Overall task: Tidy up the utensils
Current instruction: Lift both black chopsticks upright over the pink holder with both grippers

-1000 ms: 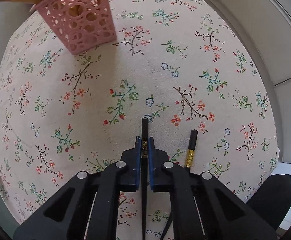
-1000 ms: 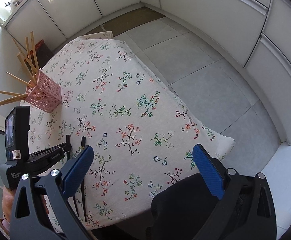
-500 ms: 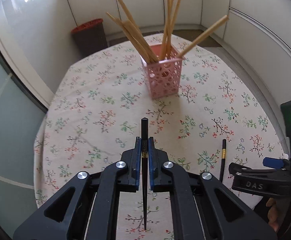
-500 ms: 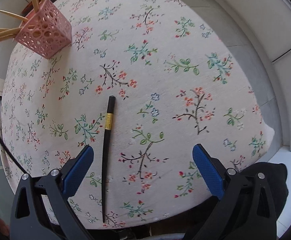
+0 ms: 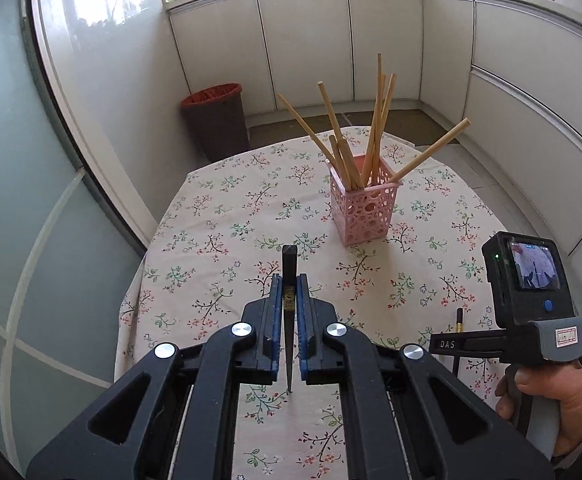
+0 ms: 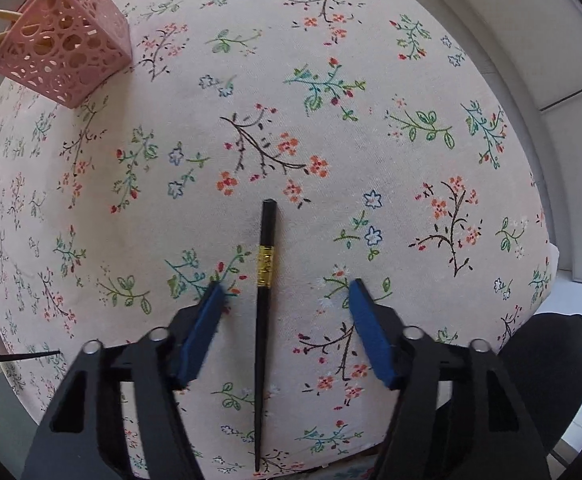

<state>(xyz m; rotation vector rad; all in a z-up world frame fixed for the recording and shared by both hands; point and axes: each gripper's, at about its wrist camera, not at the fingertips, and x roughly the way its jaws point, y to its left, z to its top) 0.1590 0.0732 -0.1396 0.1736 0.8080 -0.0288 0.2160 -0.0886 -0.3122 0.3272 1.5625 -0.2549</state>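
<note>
Black chopstick, left view: a black chopstick [image 5: 289,304] sat clamped between the blue pads of the left tool [image 5: 290,288], its blunt end pointing away from the camera and its thin tip hanging over the worktop [image 5: 219,216].
Pink holder, left view: a pink basket [image 5: 363,212] stood upright farther back on the floral cloth, with wooden chopsticks [image 5: 375,128] fanning out of it.
Right-hand device, left view: the right tool's body [image 5: 527,292] was gripped by a hand [image 5: 559,408] at the right edge; a second black chopstick [image 5: 459,319] showed just behind it.
Right view: the right tool [image 6: 285,292] was spread wide, holding nothing, its pads [image 6: 201,332] either side of the second black chopstick [image 6: 263,280], which lay flat on the worktop [image 6: 411,80].
Basket, right view: the pink basket [image 6: 63,56] sat at the upper left, well apart.
</note>
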